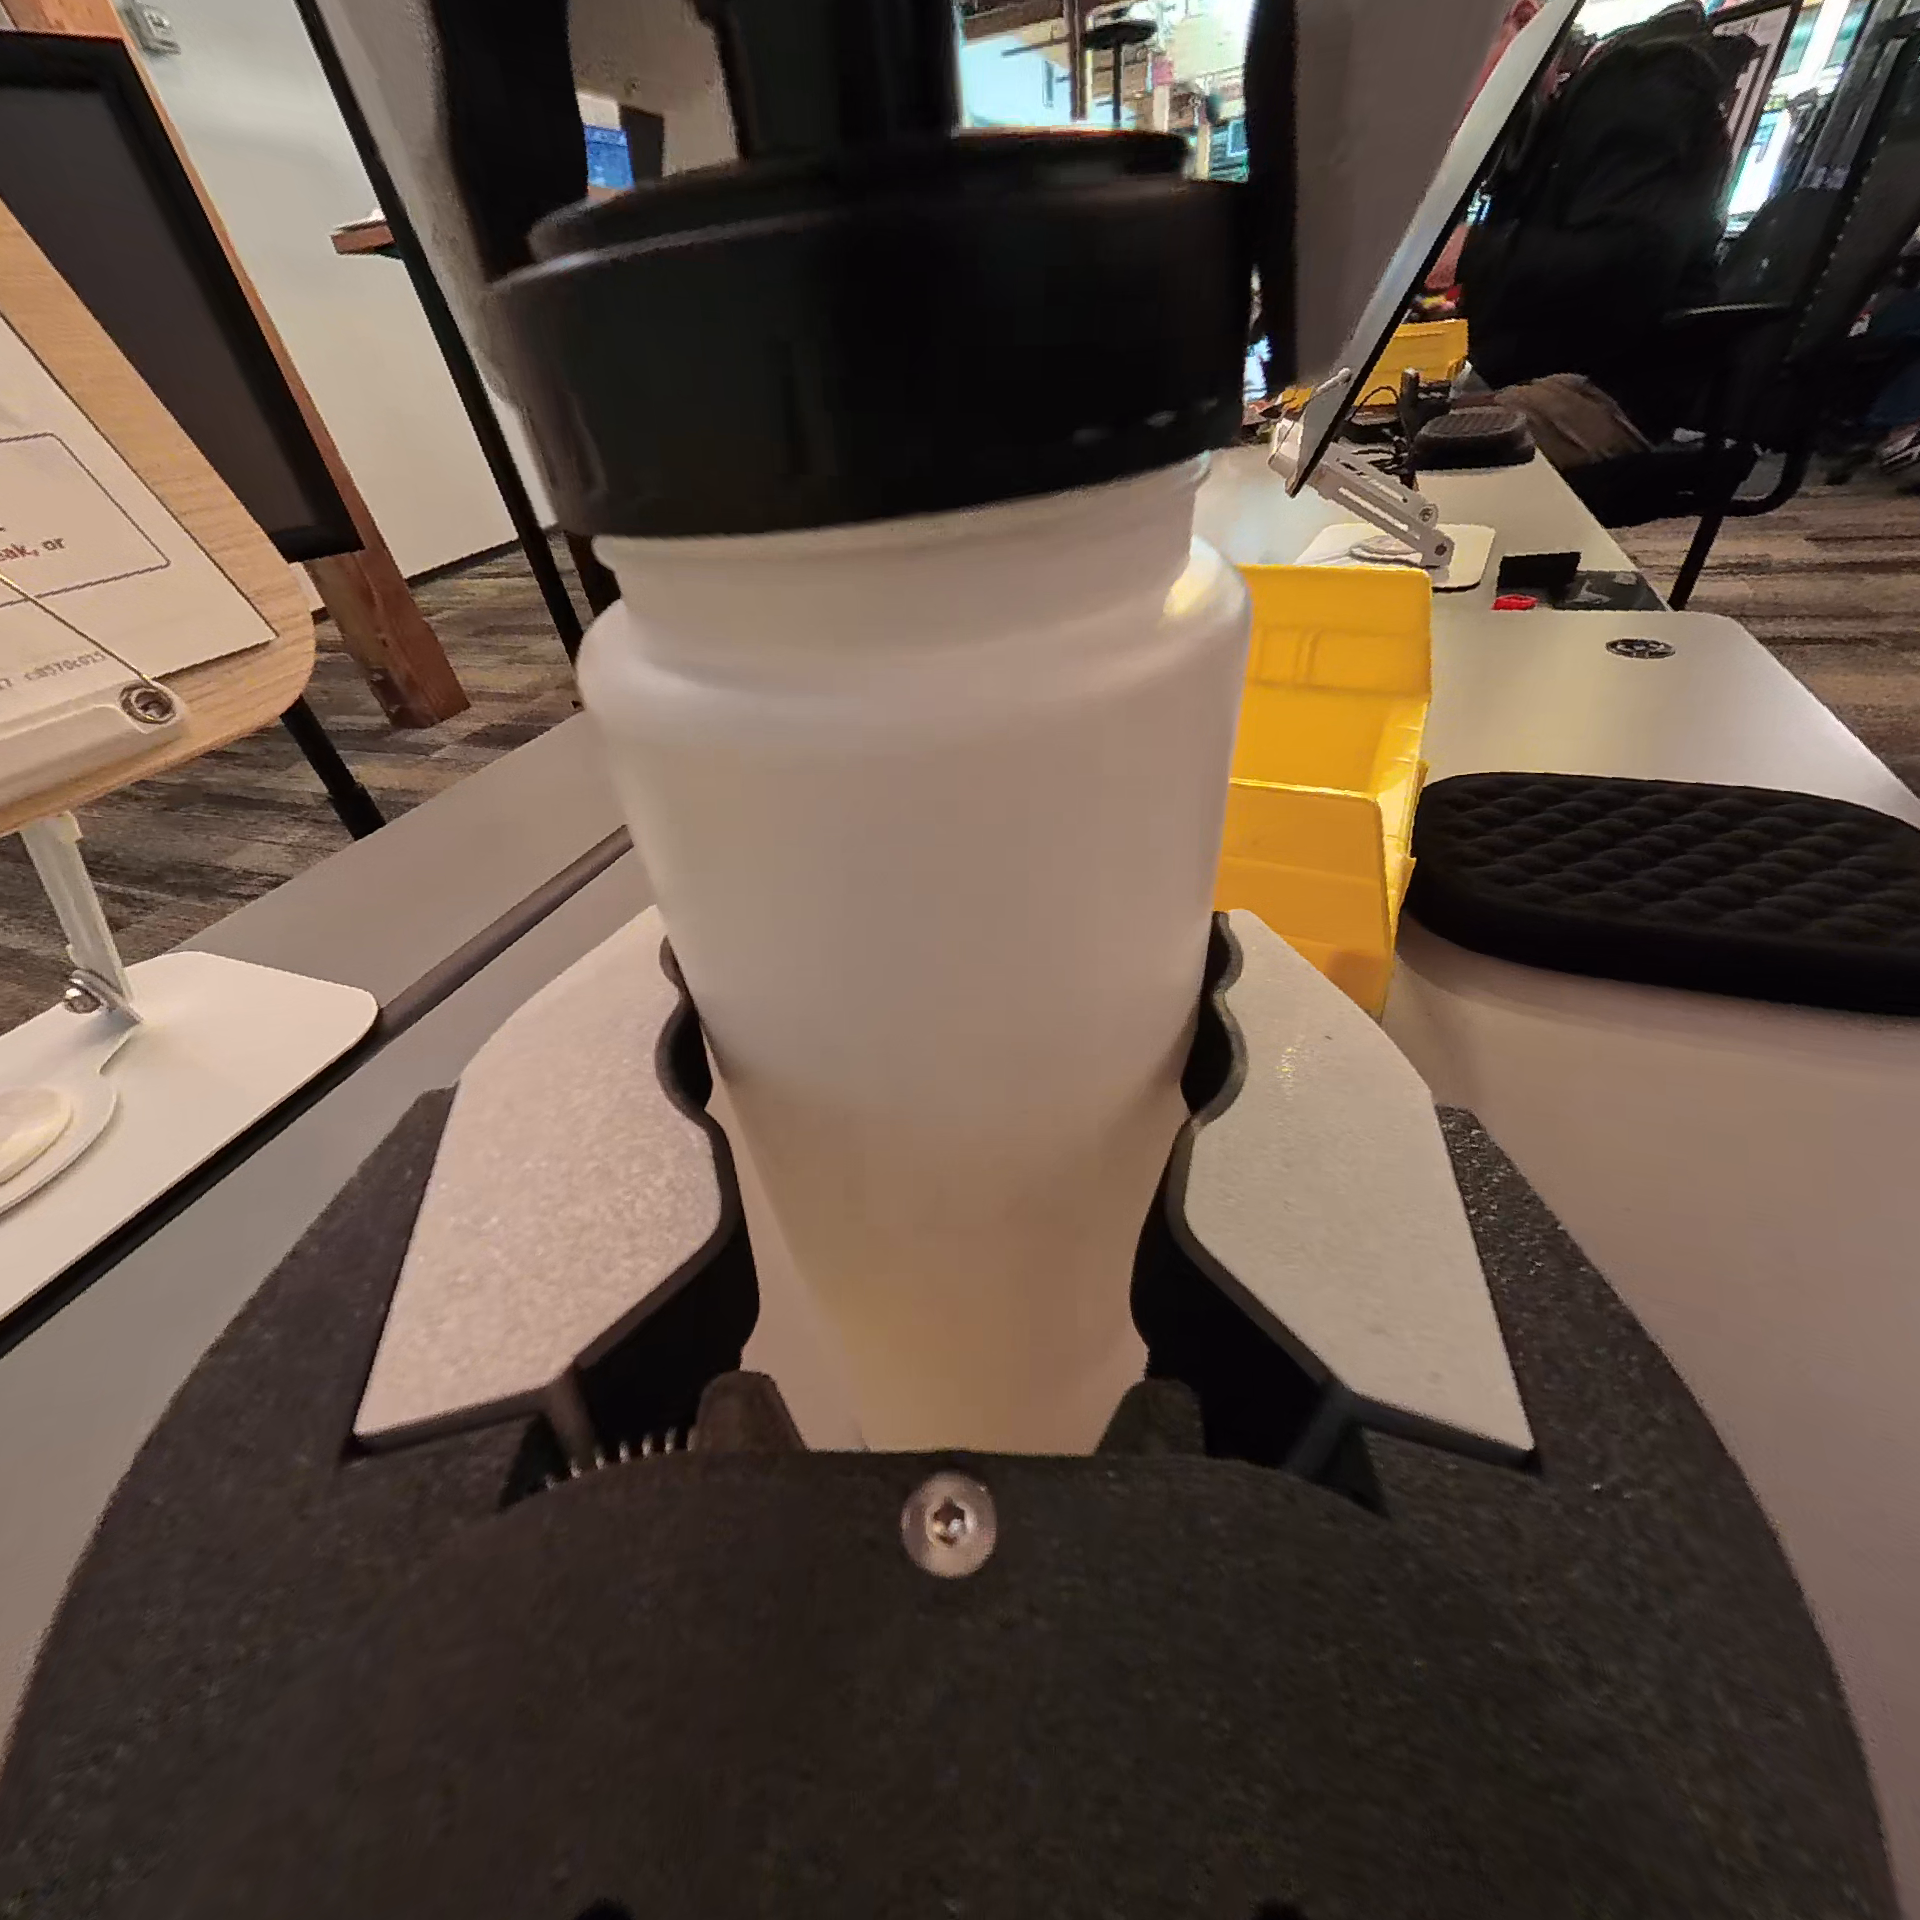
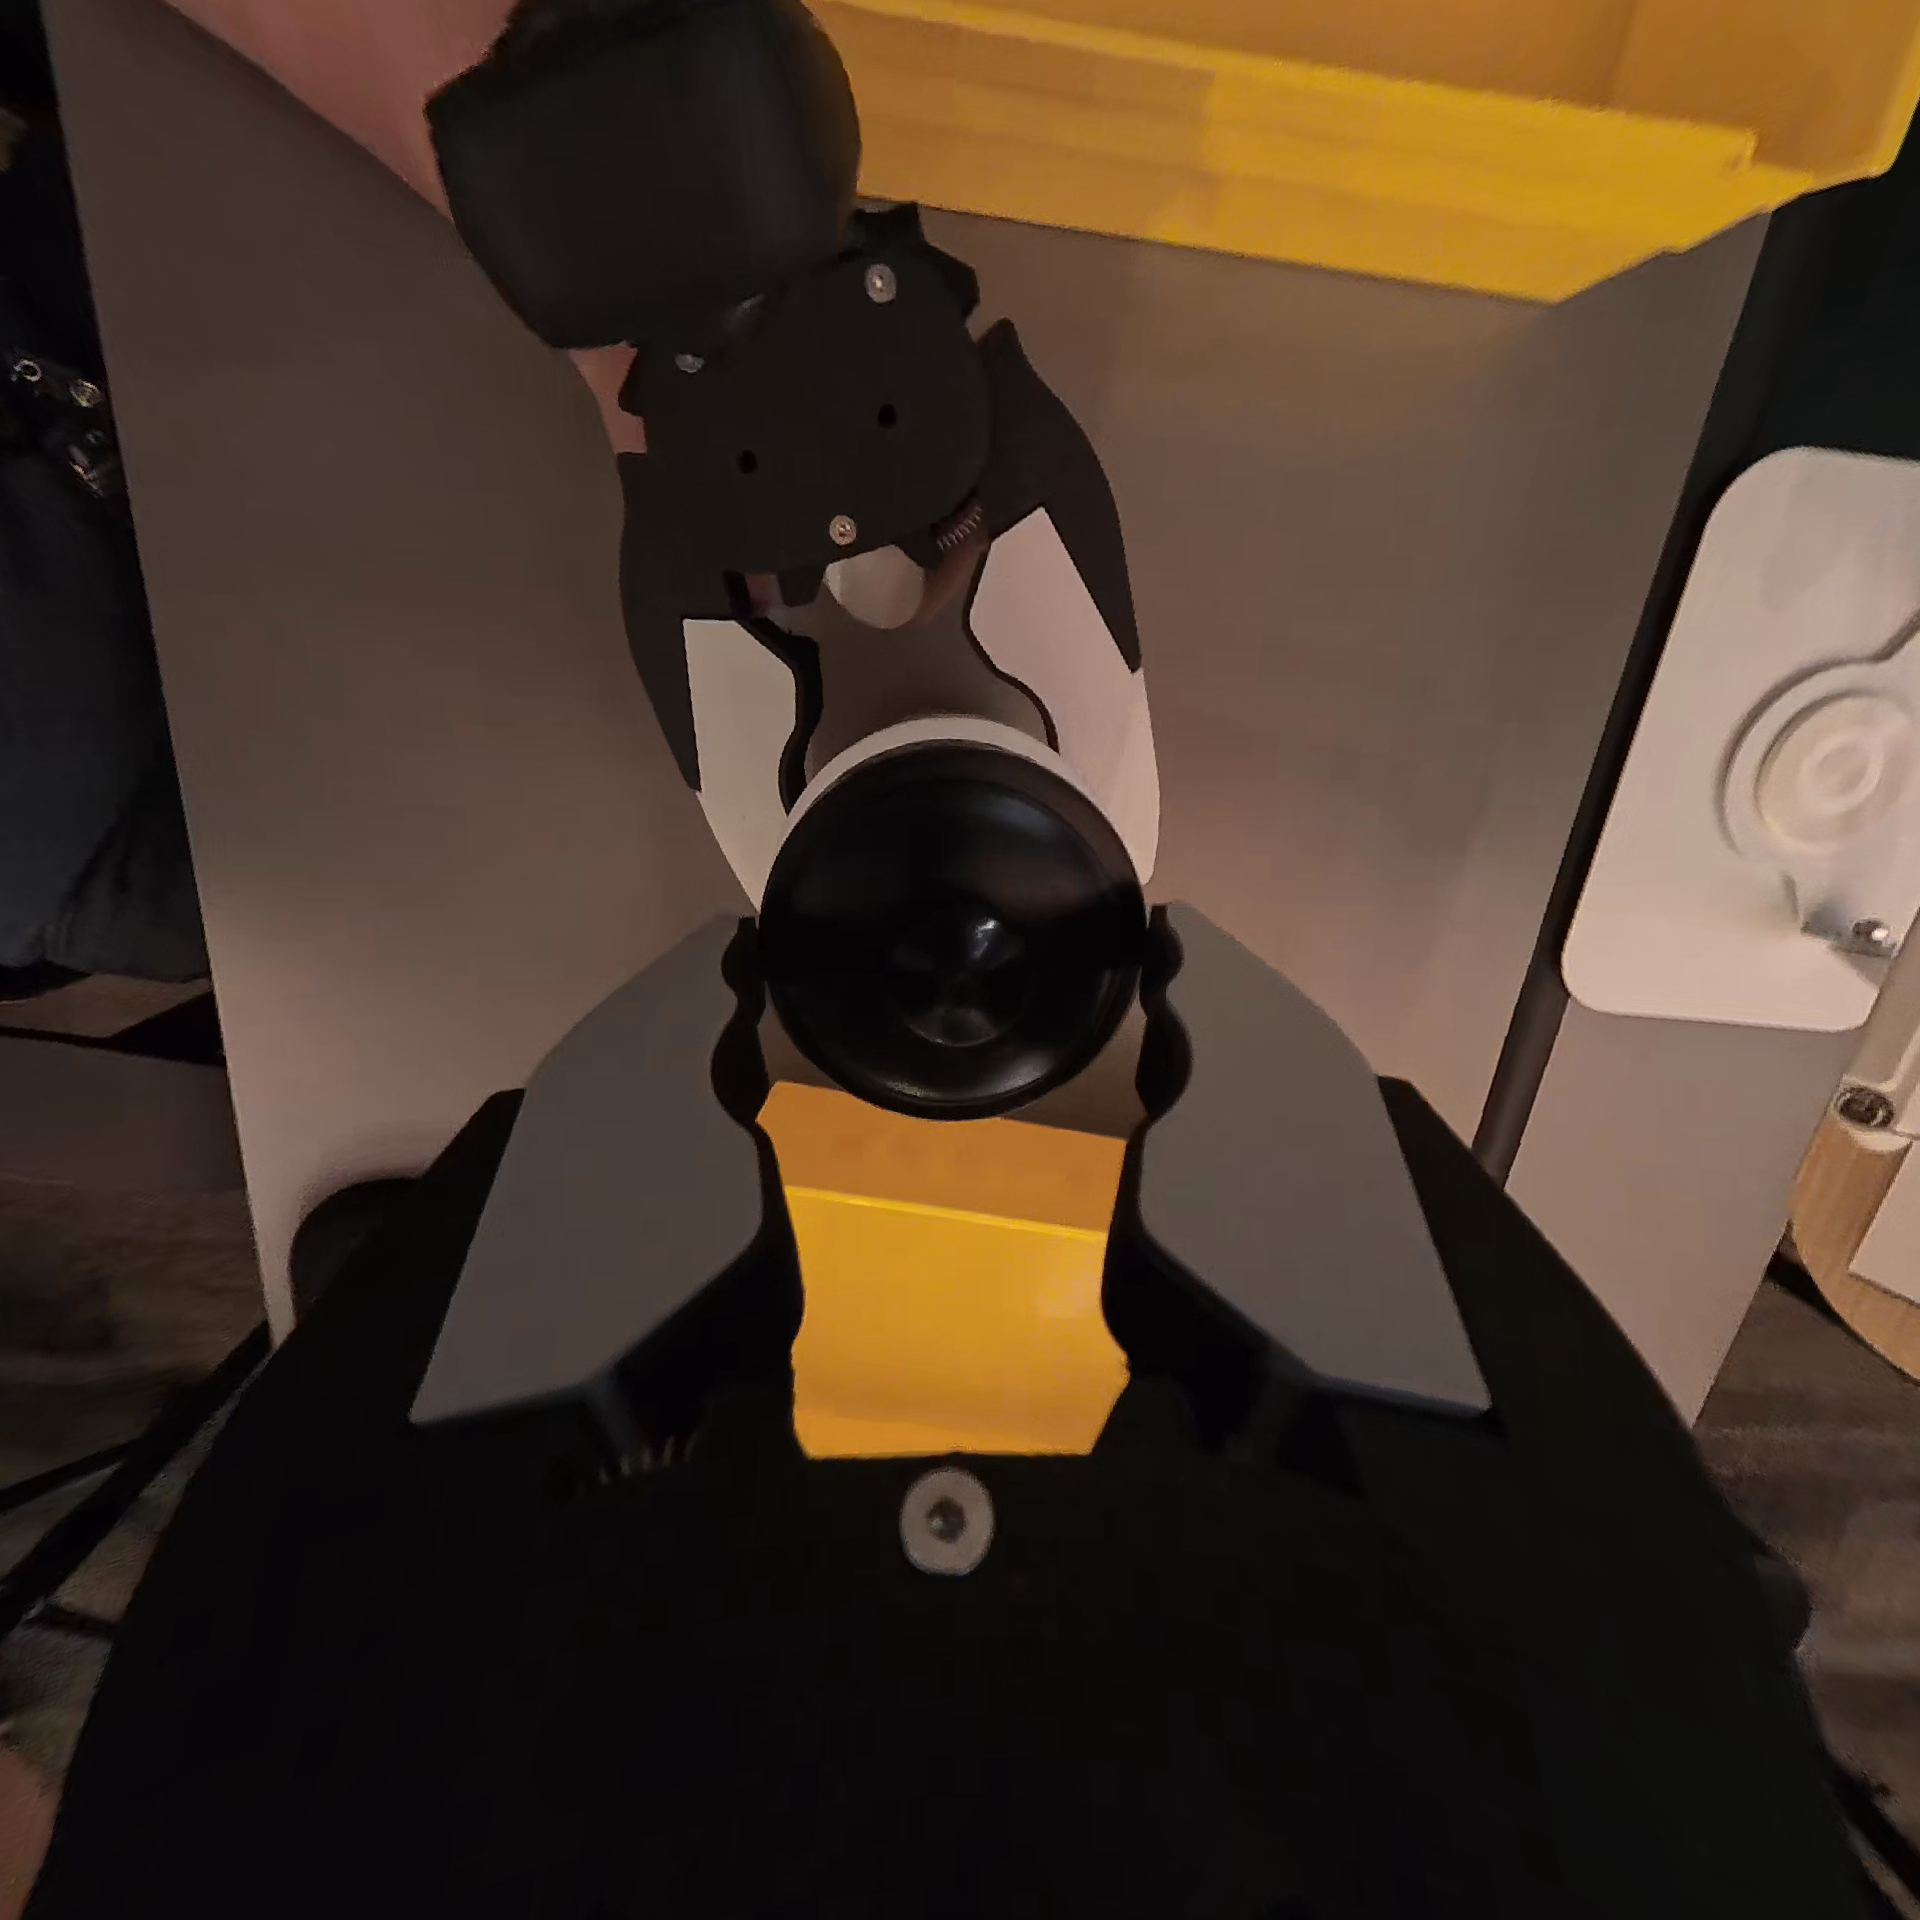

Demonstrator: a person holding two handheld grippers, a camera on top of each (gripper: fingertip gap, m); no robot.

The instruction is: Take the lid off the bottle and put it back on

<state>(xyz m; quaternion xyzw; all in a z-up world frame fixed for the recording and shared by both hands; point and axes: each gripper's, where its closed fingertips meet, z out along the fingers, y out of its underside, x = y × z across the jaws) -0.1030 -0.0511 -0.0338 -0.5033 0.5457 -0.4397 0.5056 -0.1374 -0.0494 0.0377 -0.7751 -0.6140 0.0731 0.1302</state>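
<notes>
- A grey table (image 1: 1621, 1195) is seen beneath and beyond both tools, with a yellow bin (image 1: 1320, 769) just behind the bottle from the left gripper's side and, in the right wrist view, another stretch of yellow bin (image 2: 1299, 114) past the left gripper.
- A black quilted pad (image 1: 1673, 883) lies to the right of the left gripper's fingers, and a white stand base (image 1: 187, 1049) to their left.
- The white bottle (image 1: 914, 883) is pinched low on its body by the left gripper (image 1: 940, 1049), both fingers pressed against its sides — it stands upright between them.
- The black lid (image 1: 873, 332) is seated on the bottle's neck, slightly tilted.
- The right gripper (image 2: 951, 987) is reaching down from above — its fingertips sit at either side of the lid (image 2: 951, 935), touching or nearly touching the rim; a firm clamp cannot be told.
</notes>
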